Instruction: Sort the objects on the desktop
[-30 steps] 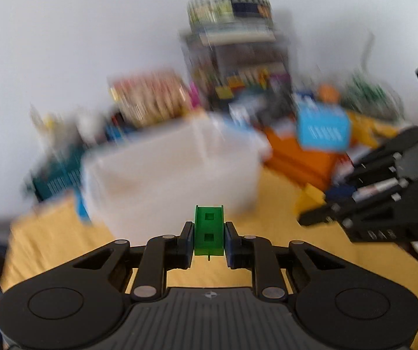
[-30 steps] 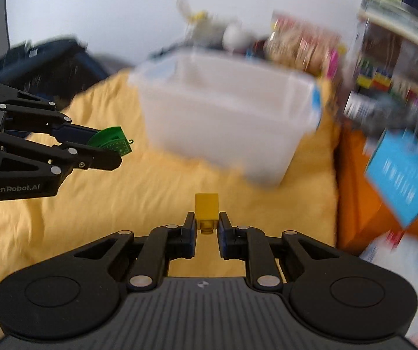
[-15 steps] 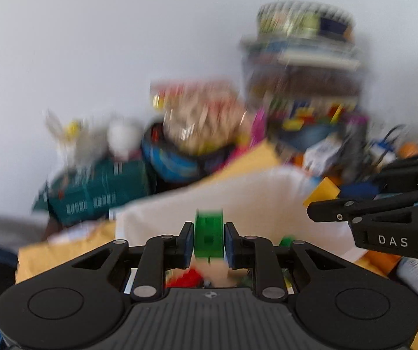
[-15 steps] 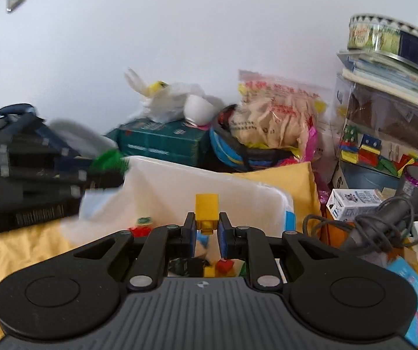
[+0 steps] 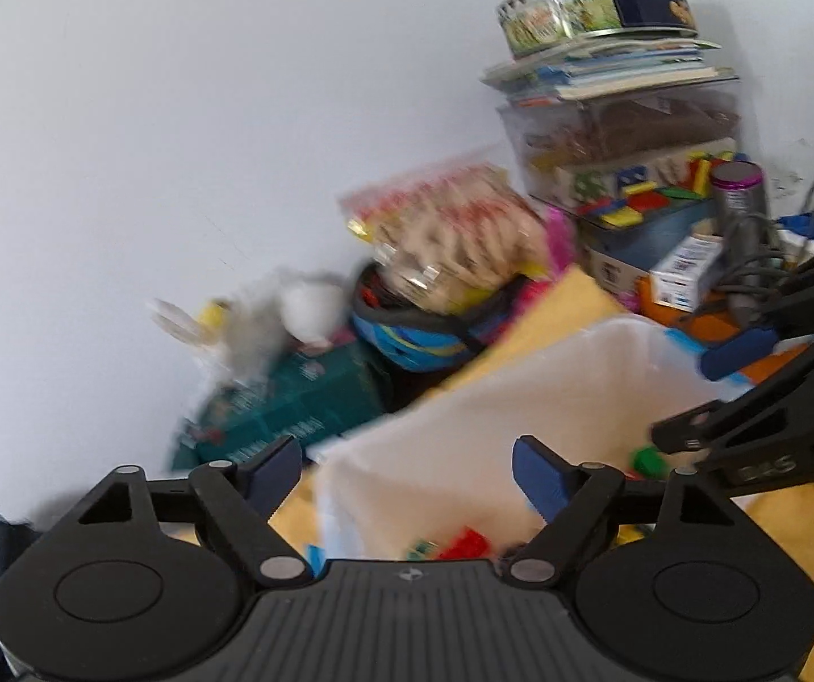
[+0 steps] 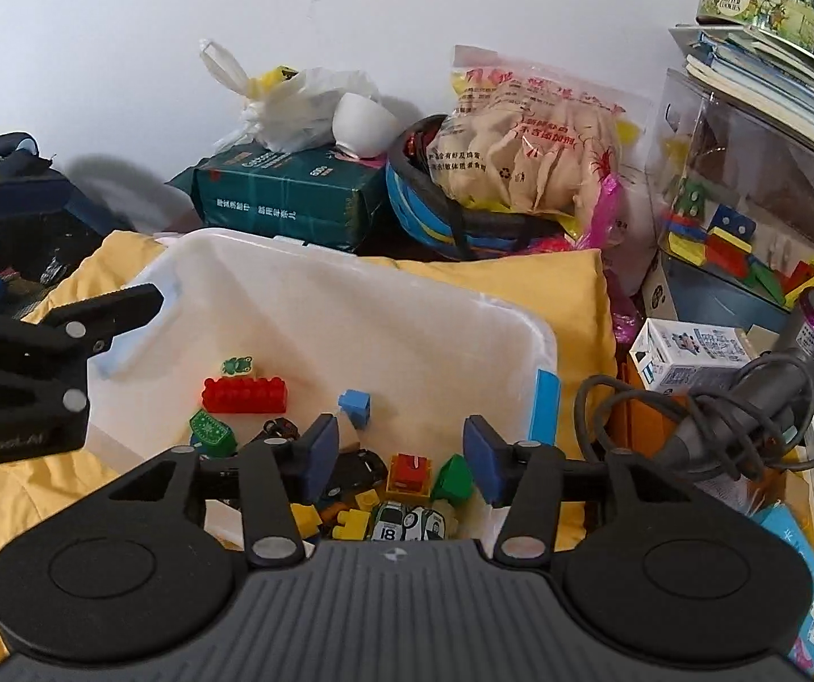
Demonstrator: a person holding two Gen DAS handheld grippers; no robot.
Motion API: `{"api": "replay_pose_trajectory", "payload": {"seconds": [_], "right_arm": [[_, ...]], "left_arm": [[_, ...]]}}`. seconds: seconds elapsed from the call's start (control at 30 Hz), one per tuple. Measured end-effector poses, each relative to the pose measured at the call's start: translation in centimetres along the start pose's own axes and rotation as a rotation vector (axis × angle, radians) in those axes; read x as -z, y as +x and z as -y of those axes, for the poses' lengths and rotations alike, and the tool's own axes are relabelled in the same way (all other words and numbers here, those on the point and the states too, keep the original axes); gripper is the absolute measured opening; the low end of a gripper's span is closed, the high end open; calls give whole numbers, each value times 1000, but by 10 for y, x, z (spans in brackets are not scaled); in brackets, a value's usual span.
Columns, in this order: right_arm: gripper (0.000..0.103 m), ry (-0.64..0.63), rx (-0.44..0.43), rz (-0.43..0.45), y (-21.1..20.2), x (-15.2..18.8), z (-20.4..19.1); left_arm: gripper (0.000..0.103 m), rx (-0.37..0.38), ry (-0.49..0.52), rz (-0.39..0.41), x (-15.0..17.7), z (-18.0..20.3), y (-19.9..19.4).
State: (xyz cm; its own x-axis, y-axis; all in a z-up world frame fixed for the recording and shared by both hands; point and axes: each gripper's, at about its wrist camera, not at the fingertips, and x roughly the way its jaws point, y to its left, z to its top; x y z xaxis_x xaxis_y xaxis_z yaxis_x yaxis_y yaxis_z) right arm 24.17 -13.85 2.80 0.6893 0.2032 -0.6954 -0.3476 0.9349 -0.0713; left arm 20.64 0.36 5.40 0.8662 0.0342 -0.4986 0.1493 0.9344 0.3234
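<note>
Translucent white plastic bin (image 6: 350, 307) on yellow cloth (image 6: 520, 284) already holds a fair pile: long red brick (image 6: 243, 395), small blue brick (image 6: 354, 404), green pieces, yellow bricks (image 6: 350, 523), toy car w/ "18" (image 6: 407, 523). Right gripper (image 6: 401, 449) over the bin's near edge, fingers opening, nothing between them. Left gripper (image 5: 407, 469) at the bin's left side, fingers also spreading wide, empty. Judging by this, sorting is well underway; can't tell how many loose toys are left outside the bin.

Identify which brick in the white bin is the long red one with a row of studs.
The long red brick lies toward the white bin's left side, just below a small green frog piece; the other bricks nearby are shorter.
</note>
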Motion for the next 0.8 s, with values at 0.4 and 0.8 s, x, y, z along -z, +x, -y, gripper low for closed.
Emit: {"api": "replay_pose_trajectory", "payload": {"seconds": [0.4, 0.8], "right_arm": [[59, -4, 8, -39, 4, 0, -5], [60, 31, 20, -27, -5, 11, -4]], "left_arm": [[84, 81, -124, -148, -12, -13, 23], [84, 40, -115, -132, -11, -8, 12]]}}
